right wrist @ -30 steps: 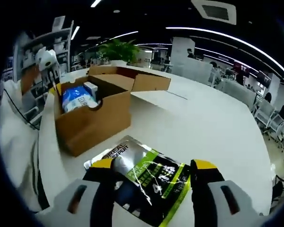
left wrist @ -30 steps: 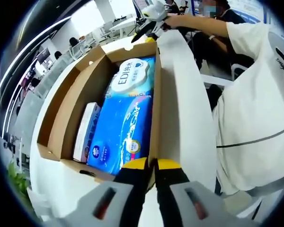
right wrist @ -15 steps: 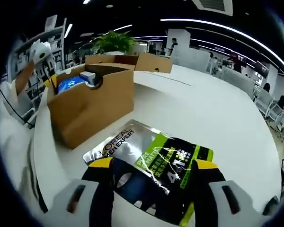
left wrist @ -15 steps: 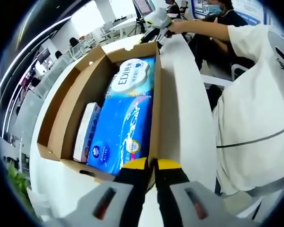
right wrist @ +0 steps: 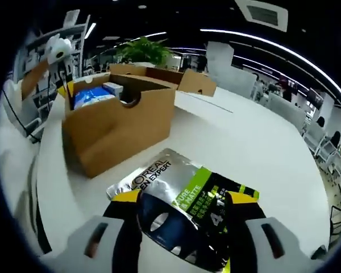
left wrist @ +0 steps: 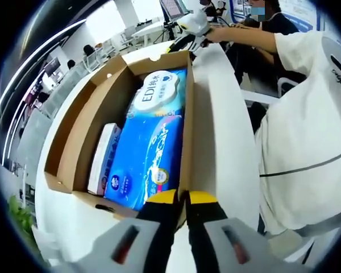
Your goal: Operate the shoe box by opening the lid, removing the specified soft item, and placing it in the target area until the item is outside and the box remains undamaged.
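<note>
The brown shoe box (left wrist: 79,136) stands open on the white table, lid folded back (right wrist: 196,84). Inside lie a blue tissue pack (left wrist: 150,153), a white-topped wipes pack (left wrist: 159,91) and a small white-and-blue carton (left wrist: 102,159). My left gripper (left wrist: 182,198) is shut on the near end of the box's right wall. A silver, black and green pouch (right wrist: 182,187) lies flat on the table in front of the box (right wrist: 119,131). My right gripper (right wrist: 184,202) stands open, its jaws on either side of the pouch's near end. The right gripper (left wrist: 187,25) also shows beyond the box's far end.
The person's white sleeve and body (left wrist: 307,131) are close along the table's right edge. Bare white table top (right wrist: 256,142) stretches right of the box. A potted plant (right wrist: 142,51) and office desks stand far behind. The left gripper's white body (right wrist: 58,51) rises at the box's far corner.
The right gripper view has shifted a little, so the box looks nearer and larger; the pouch stays on the table between the open jaws. The left gripper and box have not moved.
</note>
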